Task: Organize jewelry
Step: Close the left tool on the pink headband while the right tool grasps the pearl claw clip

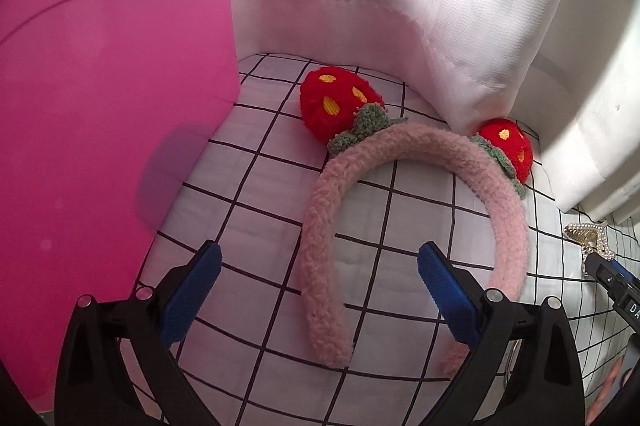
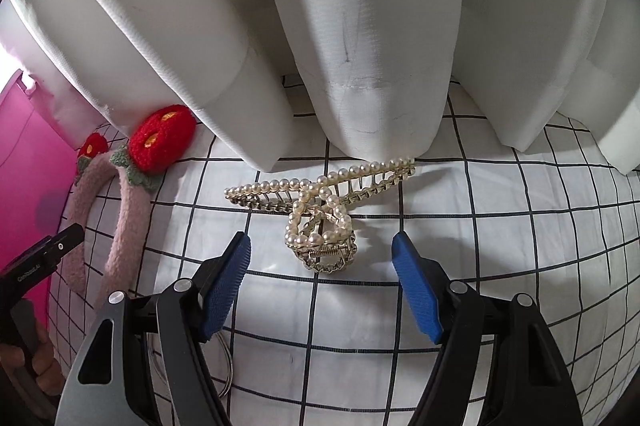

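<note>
Both tools are spread wide and empty: the left gripper (image 1: 320, 280) straddles one leg of the fuzzy pink headband (image 1: 404, 150), the right gripper (image 2: 321, 268) frames the spring end of the pearl-beaded hair claw (image 2: 320, 214) on the grid cloth (image 2: 500, 226). Each pickup seems pending; next, descend and pinch. Behind hang white curtain (image 2: 372, 26) folds

Fuzzy pink headband (image 1: 404, 202) with two red strawberries, flat on checked cloth; pearl claw clip (image 2: 320, 214) alongside.
</note>
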A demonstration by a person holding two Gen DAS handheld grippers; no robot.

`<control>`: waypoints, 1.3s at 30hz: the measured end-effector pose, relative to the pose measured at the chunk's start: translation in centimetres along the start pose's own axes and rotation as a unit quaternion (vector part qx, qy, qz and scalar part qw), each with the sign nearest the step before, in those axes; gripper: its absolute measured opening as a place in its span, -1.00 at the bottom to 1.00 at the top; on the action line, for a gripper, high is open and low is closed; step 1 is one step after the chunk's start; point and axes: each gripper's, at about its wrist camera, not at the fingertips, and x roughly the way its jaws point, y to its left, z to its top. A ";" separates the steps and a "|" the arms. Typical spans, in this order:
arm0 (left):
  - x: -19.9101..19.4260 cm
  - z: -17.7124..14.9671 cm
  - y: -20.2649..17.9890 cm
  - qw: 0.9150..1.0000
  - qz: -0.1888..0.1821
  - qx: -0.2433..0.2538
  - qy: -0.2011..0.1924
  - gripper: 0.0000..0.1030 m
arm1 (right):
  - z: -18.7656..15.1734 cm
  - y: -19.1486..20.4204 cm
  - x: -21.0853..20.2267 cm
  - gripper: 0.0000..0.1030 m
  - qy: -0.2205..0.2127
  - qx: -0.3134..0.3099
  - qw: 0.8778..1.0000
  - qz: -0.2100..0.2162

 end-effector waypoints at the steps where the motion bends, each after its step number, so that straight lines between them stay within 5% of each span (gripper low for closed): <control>1: 0.2 0.0 0.0 1.000 0.001 0.001 0.001 0.88 | 0.1 0.0 0.3 0.36 0.001 -0.001 1.000 -0.003; 6: 1.6 0.4 -0.2 1.000 0.003 0.003 0.009 0.88 | 0.6 0.5 1.4 0.40 -0.003 -0.018 1.000 -0.024; 11: 2.9 0.3 -0.6 1.000 0.007 0.017 0.018 0.88 | 0.3 2.9 2.8 0.83 0.000 -0.081 0.996 -0.047; 20: 3.4 0.2 -0.1 1.000 0.007 0.021 0.005 0.89 | -0.8 3.0 1.5 0.83 -0.051 -0.081 0.994 -0.049; 33: 2.9 0.0 0.1 1.000 0.011 0.011 0.008 0.88 | 0.8 3.0 1.7 0.81 -0.035 -0.088 0.995 -0.042; 36: 2.6 0.4 -0.1 1.000 0.014 0.006 0.004 0.68 | 1.2 2.7 1.6 0.60 -0.036 -0.092 0.994 -0.040; 39: 2.1 0.3 -0.2 1.000 0.015 0.005 0.004 0.53 | 1.0 2.7 0.6 -0.15 -0.047 -0.095 0.993 -0.043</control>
